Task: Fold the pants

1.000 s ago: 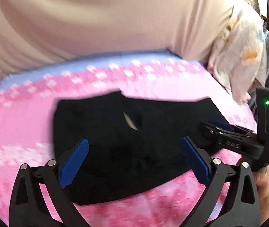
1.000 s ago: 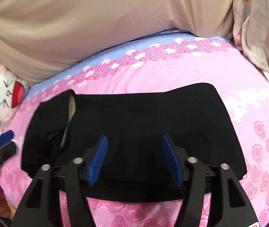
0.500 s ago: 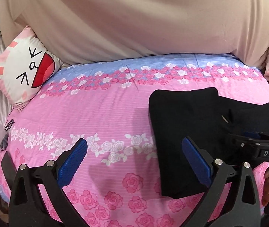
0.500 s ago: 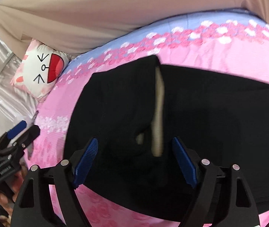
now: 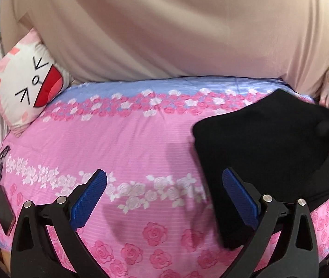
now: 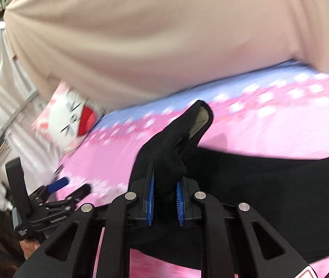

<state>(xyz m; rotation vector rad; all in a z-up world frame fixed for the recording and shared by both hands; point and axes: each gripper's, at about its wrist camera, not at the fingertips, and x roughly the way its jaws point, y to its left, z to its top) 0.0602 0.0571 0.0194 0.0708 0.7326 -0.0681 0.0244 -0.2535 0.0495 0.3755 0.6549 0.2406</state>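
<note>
The right tongs [image 6: 164, 205] were closing on a raised fold of the black pants [image 6: 268, 185], which stretched rightward along the bed [image 5: 141, 143], while the left tongs [image 5: 164, 199] hung released beside them.

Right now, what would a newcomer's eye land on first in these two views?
The black pants on the pink floral bedsheet, with a bunched fold between the pads of the closing right gripper. Then the cartoon-face pillow at the bed's far left, and the left gripper open above bare sheet.

Motion-blurred cartoon pillow [image 6: 71, 118] and floral bedsheet [image 6: 280, 115]; black pants [image 5: 268, 148] cut off rightward.
</note>
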